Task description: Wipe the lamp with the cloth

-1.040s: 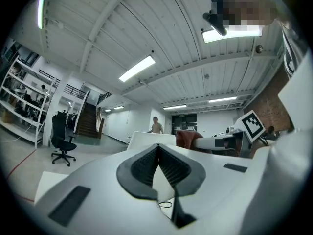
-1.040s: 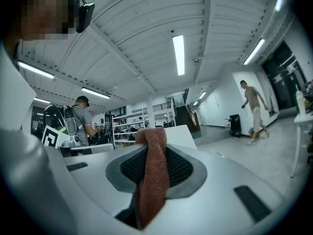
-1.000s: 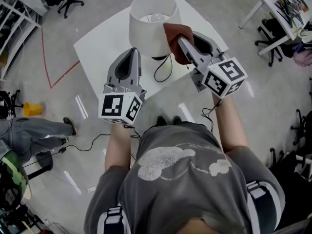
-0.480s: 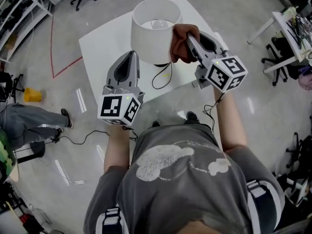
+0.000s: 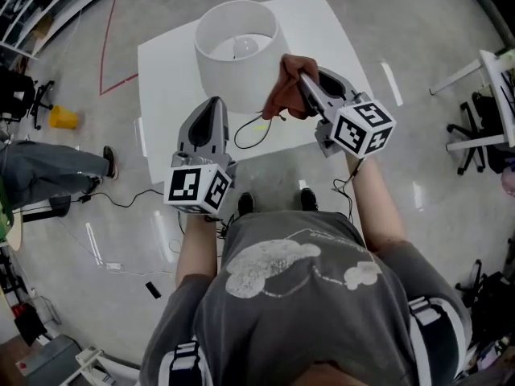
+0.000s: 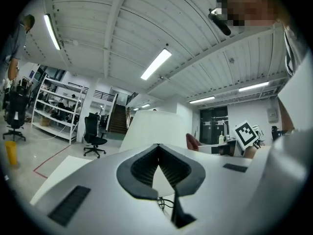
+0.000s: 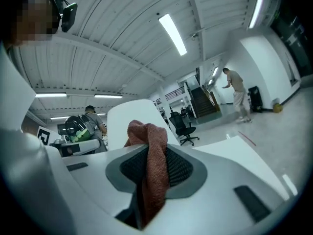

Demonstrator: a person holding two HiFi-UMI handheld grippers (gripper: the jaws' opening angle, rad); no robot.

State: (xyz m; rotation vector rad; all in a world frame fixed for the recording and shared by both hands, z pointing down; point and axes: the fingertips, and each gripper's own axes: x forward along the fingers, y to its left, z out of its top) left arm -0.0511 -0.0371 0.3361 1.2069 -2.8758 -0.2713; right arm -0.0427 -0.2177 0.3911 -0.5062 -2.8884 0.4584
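A lamp with a white drum shade [image 5: 237, 51] stands on a white table [image 5: 165, 63]; its black cord [image 5: 251, 127] trails toward me. My right gripper [image 5: 300, 79] is shut on a rust-brown cloth [image 5: 283, 93], which touches the shade's lower right side. In the right gripper view the cloth [image 7: 152, 165] hangs out between the jaws with the shade [image 7: 131, 115] just behind. My left gripper [image 5: 213, 103] is shut and holds nothing, its tip just below the shade's near side. In the left gripper view the shade [image 6: 151, 126] rises ahead, with the cloth [image 6: 191, 141] to its right.
The table's near edge [image 5: 265, 149] lies just beyond my feet. A person's legs [image 5: 48, 175] and a yellow object [image 5: 61, 119] are on the floor at left. A white desk [image 5: 499, 67] and an office chair [image 5: 475, 127] stand at right. A cable [image 5: 137, 199] runs across the floor.
My right gripper has carried the cloth down the shade's right side toward its lower rim. The left gripper has stayed near the shade's front. The head view has shifted.
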